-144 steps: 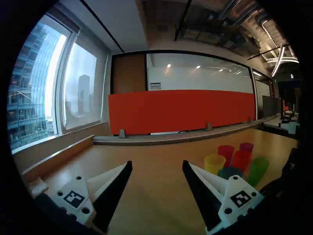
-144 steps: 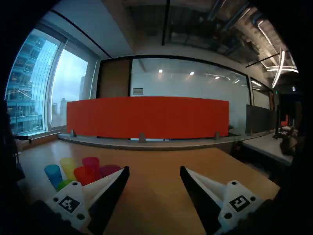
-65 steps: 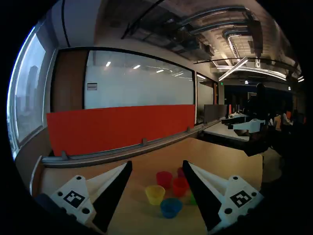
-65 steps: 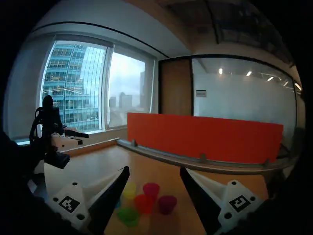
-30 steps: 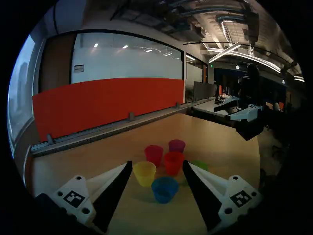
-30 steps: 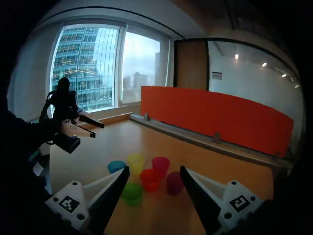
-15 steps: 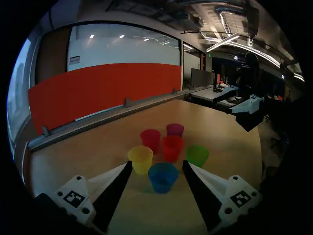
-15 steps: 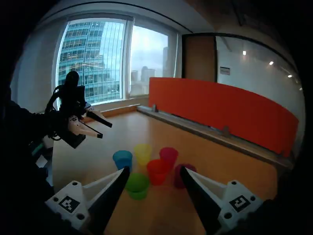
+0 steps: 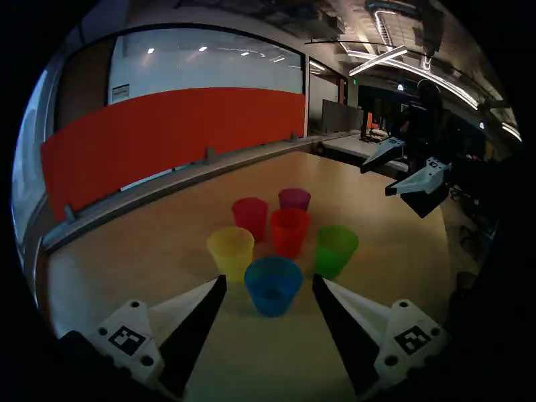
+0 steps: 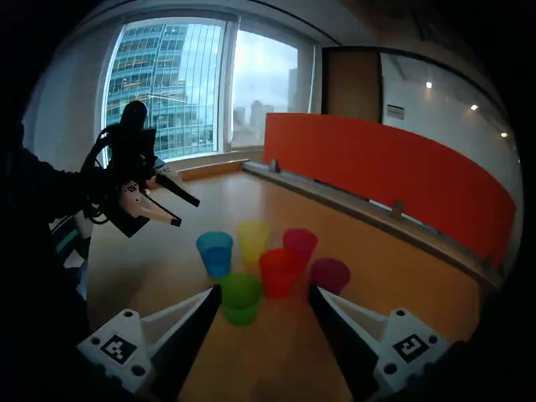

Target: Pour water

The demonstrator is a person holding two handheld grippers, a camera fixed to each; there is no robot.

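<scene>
Closer than half a second ago, the left hand-held gripper and the right hand-held gripper now face the cup cluster from opposite sides, with the nearest cups at the fingertip line of each view.

1. Support. The desk carries all six cups. No jug, bottle or other water source can be seen on it.

2. Hand-held grippers. Both have their fingers spread wide and pinch nothing. The right gripper view shows the left hand-held gripper raised above the desk and short of the cluster, touching no cup. The left gripper view shows the same of the right hand-held gripper.

3. Cups. All stand upright, close together.
- Dead ahead of the left hand-held gripper, framed by its spread fingers: the blue cup.
- Beyond it, to the left: the yellow cup. To the right: the green cup.
- Farther ahead: the orange cup, the red cup and the purple cup.
- From the right hand-held gripper, the green cup is the nearest, just left of centre between its fingers.

4. Task status. Only the approach is under way. No cup is grasped, lifted or tilted. Whether any cup holds water cannot be told. Still to do, by this reading: grasp a source cup, lift it, tilt it over a receiving cup, and set it down.
</scene>
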